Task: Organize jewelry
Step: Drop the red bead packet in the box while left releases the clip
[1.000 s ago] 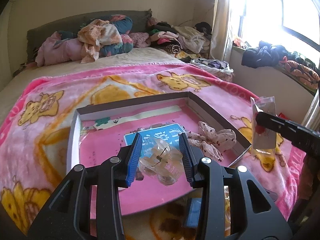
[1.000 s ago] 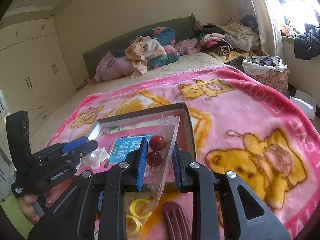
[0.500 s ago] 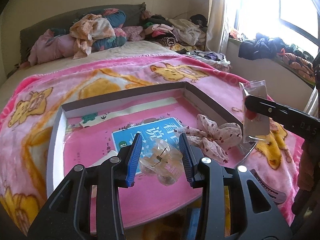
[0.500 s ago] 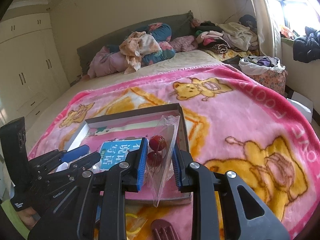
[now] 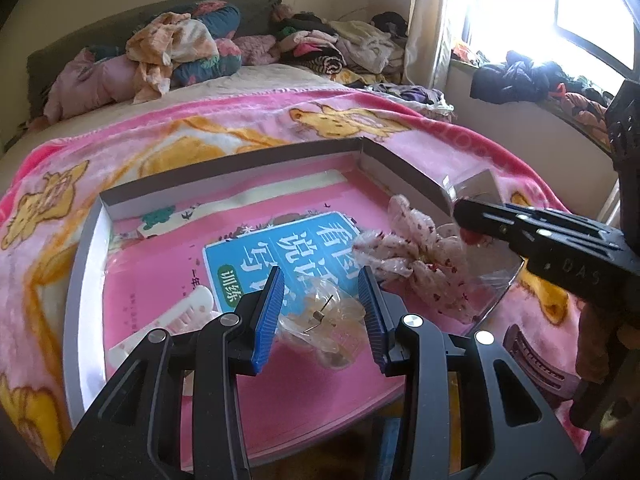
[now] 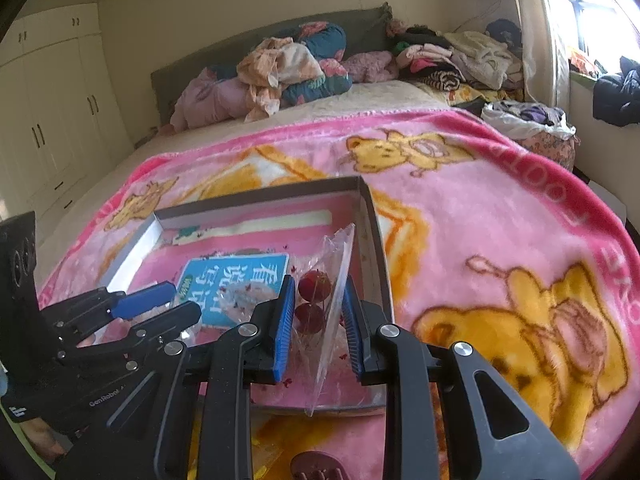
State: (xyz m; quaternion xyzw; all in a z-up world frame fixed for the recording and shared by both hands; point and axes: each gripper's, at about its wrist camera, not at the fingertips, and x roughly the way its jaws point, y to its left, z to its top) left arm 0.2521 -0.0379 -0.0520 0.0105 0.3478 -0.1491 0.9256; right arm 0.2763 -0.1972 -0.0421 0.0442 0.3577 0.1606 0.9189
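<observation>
My left gripper [image 5: 320,312] is shut on a clear plastic hair claw [image 5: 324,320], held over the near part of a shallow box [image 5: 236,168] with a pink floor. My right gripper [image 6: 318,316] is shut on a clear bag with two red beads [image 6: 316,300], just inside the box's right wall [image 6: 370,248]. In the left wrist view the right gripper [image 5: 464,216] comes in from the right with that bag [image 5: 476,188]. The left gripper [image 6: 160,304] shows at the lower left of the right wrist view. A floral fabric bow [image 5: 416,256] and a white comb [image 5: 176,316] lie in the box.
The box sits on a pink bear-print blanket [image 6: 500,240] on a bed. A blue printed card [image 5: 280,252] lies on the box floor. A dark ribbed clip [image 5: 536,364] and yellow rings [image 6: 264,452] lie on the blanket near the box's front. Clothes are piled at the headboard [image 5: 180,48].
Both grippers have come forward and lower over the box, each still holding its item. The right gripper's bag has moved from outside the right wall to just over it.
</observation>
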